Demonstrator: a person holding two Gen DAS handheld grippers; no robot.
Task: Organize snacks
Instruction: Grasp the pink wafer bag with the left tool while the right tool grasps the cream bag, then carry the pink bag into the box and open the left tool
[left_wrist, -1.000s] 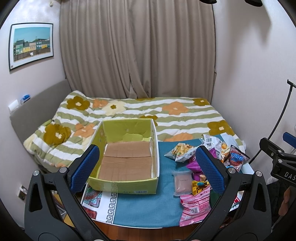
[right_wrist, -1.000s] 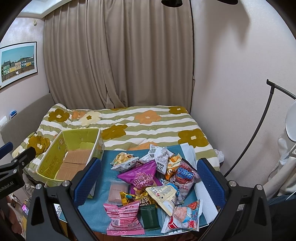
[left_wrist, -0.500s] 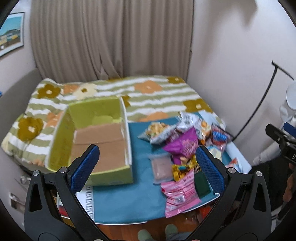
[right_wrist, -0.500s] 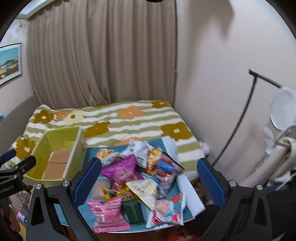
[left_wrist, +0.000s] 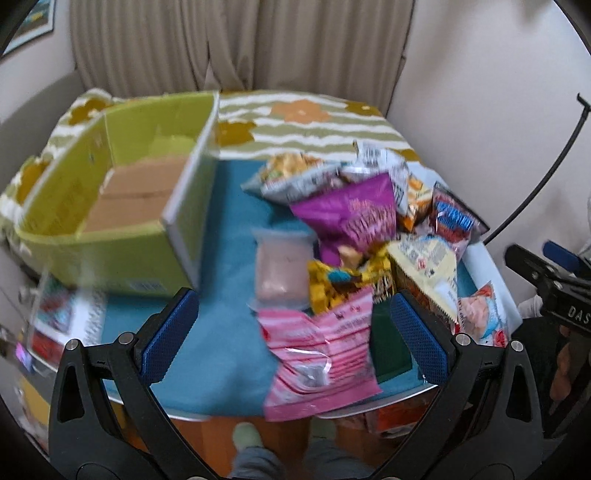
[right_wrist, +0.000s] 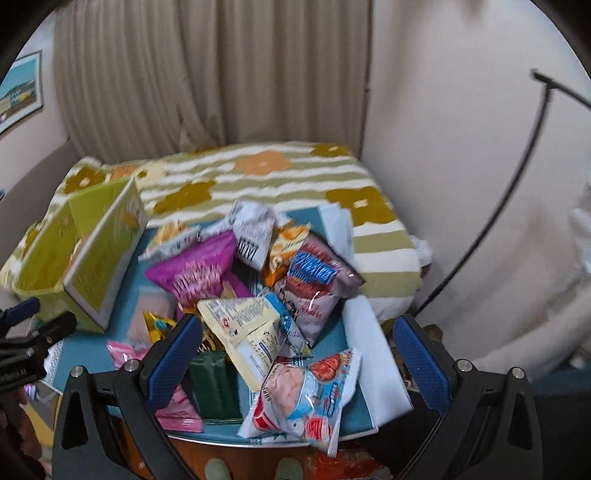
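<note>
Several snack bags lie heaped on the right of a blue-topped table (left_wrist: 225, 332). A pink striped bag (left_wrist: 321, 354) lies nearest, between the fingers of my open, empty left gripper (left_wrist: 295, 336), which hovers above it. A purple bag (left_wrist: 351, 218) lies behind it. My right gripper (right_wrist: 295, 354) is open and empty above a cream bag (right_wrist: 251, 328) and a red-and-blue bag (right_wrist: 310, 398). An empty green cardboard box (left_wrist: 122, 199) stands at the left; it also shows in the right wrist view (right_wrist: 92, 258).
A bed with a flowered striped cover (right_wrist: 258, 177) lies behind the table, curtains beyond. A black lamp stand (right_wrist: 509, 192) curves up at the right. White paper (right_wrist: 373, 350) lies under the bags at the table's right edge. My feet (left_wrist: 247, 435) show below the front edge.
Both grippers have moved forward and down toward the snack heap, so the bags and box loom larger. Both stay open and empty.
</note>
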